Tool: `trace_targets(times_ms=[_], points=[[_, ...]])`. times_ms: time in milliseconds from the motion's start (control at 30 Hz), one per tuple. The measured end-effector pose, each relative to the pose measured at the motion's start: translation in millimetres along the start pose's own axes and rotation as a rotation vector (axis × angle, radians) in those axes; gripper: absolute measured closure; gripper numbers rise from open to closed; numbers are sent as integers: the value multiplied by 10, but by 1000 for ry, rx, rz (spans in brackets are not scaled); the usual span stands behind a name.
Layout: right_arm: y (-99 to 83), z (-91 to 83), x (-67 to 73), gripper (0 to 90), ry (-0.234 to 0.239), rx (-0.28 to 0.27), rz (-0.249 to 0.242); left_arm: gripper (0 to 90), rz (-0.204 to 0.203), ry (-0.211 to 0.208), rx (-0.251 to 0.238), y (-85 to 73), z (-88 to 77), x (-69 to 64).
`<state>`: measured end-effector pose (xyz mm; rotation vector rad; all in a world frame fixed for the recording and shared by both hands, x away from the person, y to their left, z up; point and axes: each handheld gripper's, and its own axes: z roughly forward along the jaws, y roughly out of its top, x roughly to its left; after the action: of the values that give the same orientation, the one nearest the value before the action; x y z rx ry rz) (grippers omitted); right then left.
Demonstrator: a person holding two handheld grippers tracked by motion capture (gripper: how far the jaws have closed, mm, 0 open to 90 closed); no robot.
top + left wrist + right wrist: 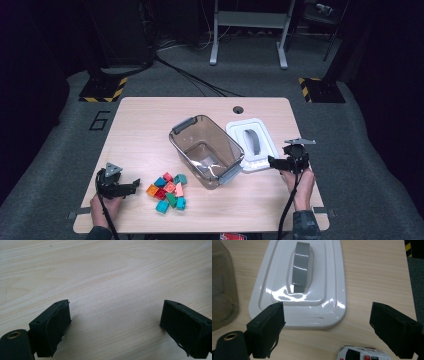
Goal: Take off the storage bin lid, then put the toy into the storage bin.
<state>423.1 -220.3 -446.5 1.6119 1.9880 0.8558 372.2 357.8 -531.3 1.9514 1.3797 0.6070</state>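
1. Just beyond the right gripper (325,322), whose fingers (268,327) are wide apart with nothing between, the white lid (299,287) lies flat on the worktop (374,277).
2. Left gripper (115,327) fingers are spread over bare wood.

Bin (206,150) mid-table (145,120); lid (251,143) just right of bin; blocks (168,191) in front of bin, to left.
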Motion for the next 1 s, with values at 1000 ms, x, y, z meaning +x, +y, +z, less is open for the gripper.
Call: trace_targets(times_ms=[1000], points=[[-526,216,-449,140,-74,158,55,91,0,-1,0,0,1,1]])
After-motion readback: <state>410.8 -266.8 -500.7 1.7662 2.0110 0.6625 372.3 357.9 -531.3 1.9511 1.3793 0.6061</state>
